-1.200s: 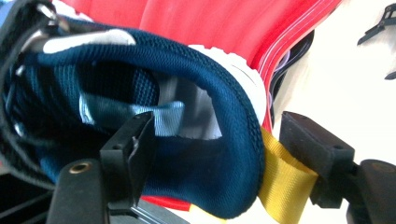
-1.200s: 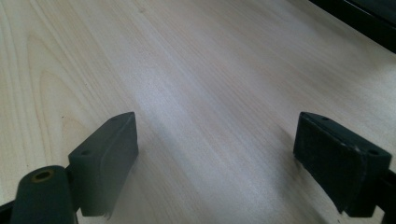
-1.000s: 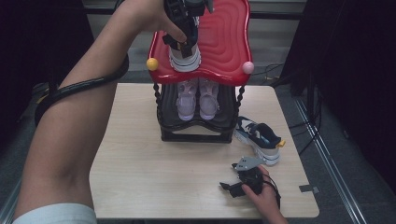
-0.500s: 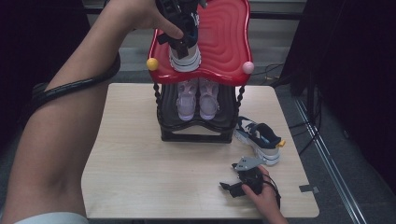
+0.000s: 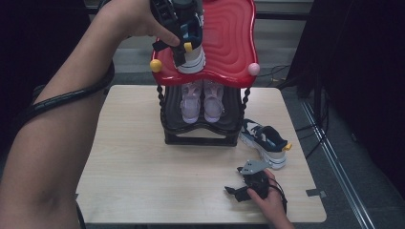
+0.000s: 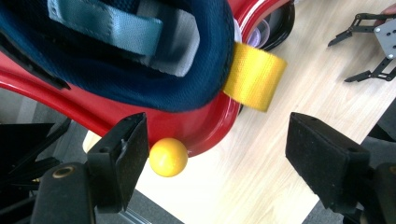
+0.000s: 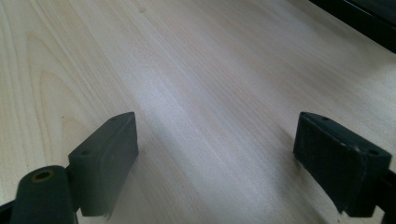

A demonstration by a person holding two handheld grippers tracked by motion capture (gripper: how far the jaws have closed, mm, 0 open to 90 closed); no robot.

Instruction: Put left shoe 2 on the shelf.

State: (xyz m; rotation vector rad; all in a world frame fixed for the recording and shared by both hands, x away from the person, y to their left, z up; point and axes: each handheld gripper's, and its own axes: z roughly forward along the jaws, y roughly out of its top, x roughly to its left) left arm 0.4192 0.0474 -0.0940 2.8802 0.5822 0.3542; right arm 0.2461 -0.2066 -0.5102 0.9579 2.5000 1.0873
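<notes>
The left gripper (image 6: 217, 158) was up at the left front corner of the red shoe rack (image 5: 229, 38). A moment before, it looked shut on the heel of the blue and white shoe (image 5: 191, 57). Now its jaws stood wide apart and held nothing. The shoe sat by itself on the top of the rack. So I think the shoe had just been let go, and this part of the job was about done.

In the left gripper view, the heel of the shoe was just past the jaws, not between them. Its yellow loop (image 6: 254, 77) hung over the rack's edge. The rack's yellow ball (image 6: 168, 157) was right next to one jaw.

Under the red top, in the middle of the rack, stood a pair of pink shoes (image 5: 203, 100).

To the right of the rack, the other blue and white shoe (image 5: 265, 140) lay on the table (image 5: 143, 157). I think it should go up next. In front of it, the right gripper (image 5: 234, 181) rested on the table with its jaws wide apart and nothing in them.
</notes>
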